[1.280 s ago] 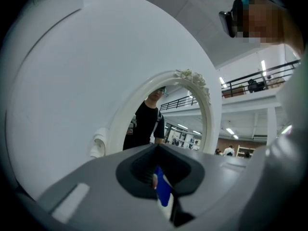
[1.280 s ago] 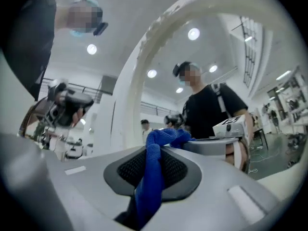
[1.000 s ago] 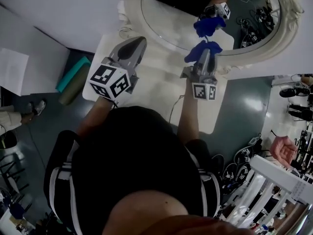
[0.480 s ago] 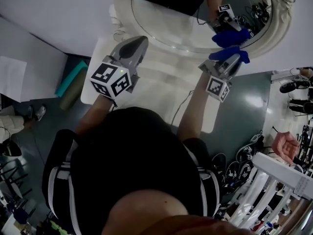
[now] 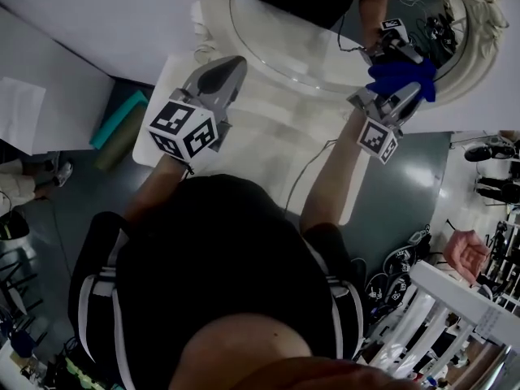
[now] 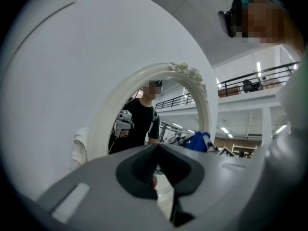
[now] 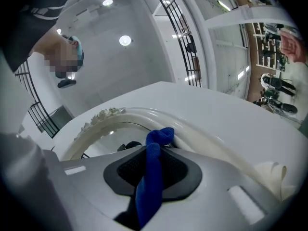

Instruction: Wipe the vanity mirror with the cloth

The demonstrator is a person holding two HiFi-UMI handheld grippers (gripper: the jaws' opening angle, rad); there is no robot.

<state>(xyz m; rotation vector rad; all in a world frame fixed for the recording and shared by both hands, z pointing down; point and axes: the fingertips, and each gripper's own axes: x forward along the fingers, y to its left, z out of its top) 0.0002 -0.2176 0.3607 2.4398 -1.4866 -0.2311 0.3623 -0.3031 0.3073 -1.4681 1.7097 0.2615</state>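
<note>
We see the cloth point(image 5: 404, 75), blue and bunched, pinched between the fingers point(image 7: 126, 170) of the right gripper point(image 5: 398, 100). In the right gripper view it runs as a narrow band up the seam between the fingers, and its loose end folds over their tips; its lower end is lost in the dark gap. That end sits at the lower right rim of the mirror point(image 5: 309, 31). From above, the cloth and its reflection merge into one blue patch, so we cannot tell whether it presses on the glass or only on the white carved frame point(image 5: 479, 51).

The mirror is oval. Its top is cut off by the picture's edge in the head view, and the glass reflects our dark shirt and the right gripper.

The left gripper point(image 5: 228, 67) hangs over the white tabletop point(image 5: 268, 145), to the left and apart from the mirror. Its fingers point(image 6: 139, 170) are pressed together at the tips with nothing between them.

A thin cable point(image 5: 305, 173) crosses the tabletop and disappears under our torso, which also hides the tabletop's near edge. The room around it is too small and cluttered to make out.
</note>
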